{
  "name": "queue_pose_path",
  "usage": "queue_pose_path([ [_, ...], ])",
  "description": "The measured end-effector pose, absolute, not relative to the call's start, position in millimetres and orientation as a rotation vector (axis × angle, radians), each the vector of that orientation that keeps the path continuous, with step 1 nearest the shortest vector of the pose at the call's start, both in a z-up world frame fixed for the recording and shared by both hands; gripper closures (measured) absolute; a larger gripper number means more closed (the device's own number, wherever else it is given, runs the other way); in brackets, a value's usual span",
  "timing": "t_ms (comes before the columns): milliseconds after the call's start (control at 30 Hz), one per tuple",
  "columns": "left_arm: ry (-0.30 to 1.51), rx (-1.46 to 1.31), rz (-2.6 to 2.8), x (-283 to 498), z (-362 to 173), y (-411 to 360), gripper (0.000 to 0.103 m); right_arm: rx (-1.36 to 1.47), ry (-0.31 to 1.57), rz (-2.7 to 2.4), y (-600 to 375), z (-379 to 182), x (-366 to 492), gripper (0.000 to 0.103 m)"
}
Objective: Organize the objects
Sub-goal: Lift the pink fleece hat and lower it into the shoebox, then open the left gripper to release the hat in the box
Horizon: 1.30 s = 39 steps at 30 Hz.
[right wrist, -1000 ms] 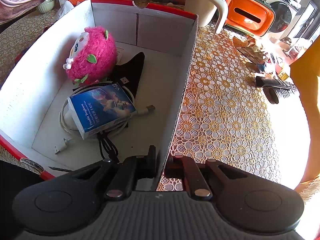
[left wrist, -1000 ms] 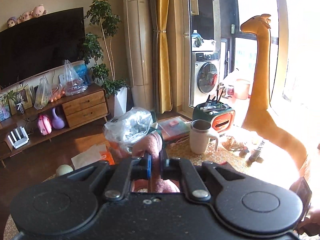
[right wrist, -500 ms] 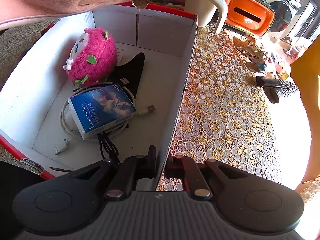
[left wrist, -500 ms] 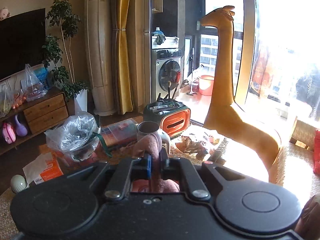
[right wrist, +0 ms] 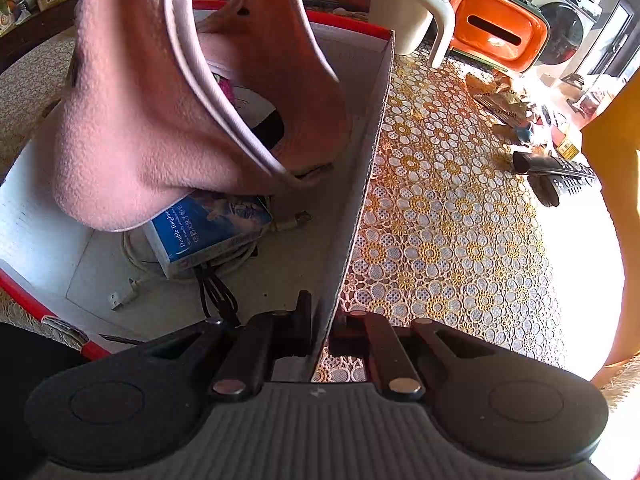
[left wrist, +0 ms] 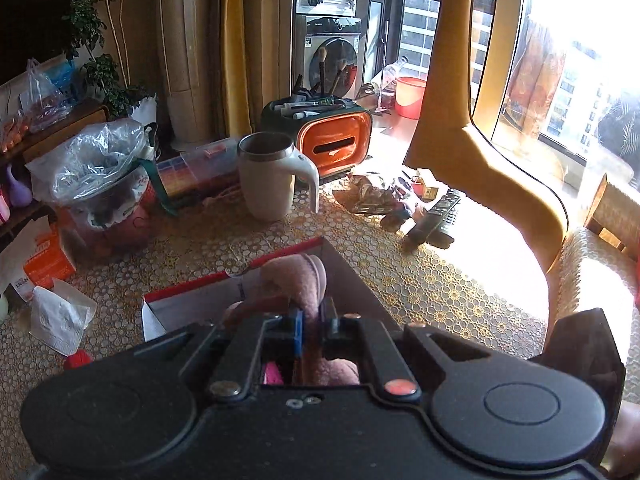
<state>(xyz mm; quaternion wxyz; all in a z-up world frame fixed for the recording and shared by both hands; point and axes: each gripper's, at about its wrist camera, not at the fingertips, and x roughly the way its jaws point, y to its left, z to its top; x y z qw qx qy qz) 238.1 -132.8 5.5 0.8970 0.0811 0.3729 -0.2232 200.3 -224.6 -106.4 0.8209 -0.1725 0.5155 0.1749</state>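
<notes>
Hanging over the open cardboard box (right wrist: 362, 168), a pink plush slipper (right wrist: 132, 120) is pinched by the left gripper (left wrist: 312, 322), whose fingers (left wrist: 295, 330) are closed on the fleece; in the left wrist view the slipper's toe rises just ahead of them, above the box's red-edged rim. From the right wrist view the slipper fills the upper left, its sole toward the box's right wall and its lowest part just above a blue packet (right wrist: 208, 232); whether it touches the packet cannot be told. That packet lies on a coil of white cable (right wrist: 136, 256) on the box floor, with a black cord (right wrist: 216, 292) running toward the near rim and a white plug (right wrist: 120, 298) beside it. A black cloth item (right wrist: 272, 126) shows through the slipper's opening, and a sliver of bright pink plush (right wrist: 226, 88) beyond it.

The right gripper (right wrist: 320, 334) clamps the box's right wall near its near corner, one finger inside, one outside, closed on the cardboard.

The box sits on a tabletop covered by a gold floral lace cloth (right wrist: 448, 224). Toward the far edge stand a cream lidded mug (left wrist: 269, 174), an orange and green organizer holding brushes and pens (left wrist: 320, 136), and a container lined with a clear plastic bag (left wrist: 96, 172). Remote controls (left wrist: 434, 218) lie near the sunlit right edge, beside crumpled wrappers (left wrist: 368, 196). A crumpled tissue (left wrist: 60, 316) lies left of the box.
</notes>
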Motion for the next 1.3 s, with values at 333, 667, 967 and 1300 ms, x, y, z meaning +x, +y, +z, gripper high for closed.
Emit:
queue_pose_path([
  [333, 0.928, 0.21, -0.506, 235.7, -54.2, -139.5, 0.097, -0.364, 1.096, 0.373, -225.0, -108.1, 201.2, 0.096],
  [667, 1.028, 0.202, -0.531, 233.3, -90.9, -130.5, 0.095, -0.366, 1.095, 0.373, -224.8, -108.0, 201.0, 0.095],
  [967, 1.027, 0.182, -0.545, 231.1, -92.3, -124.4, 0.08, -0.367, 1.097, 0.374, -224.6, -107.9, 199.9, 0.095],
  [1300, 0.974, 0.173, -0.573, 211.7, -76.2, -108.4, 0.049, -0.373, 1.096, 0.373, -224.5, -107.1, 199.5, 0.096],
])
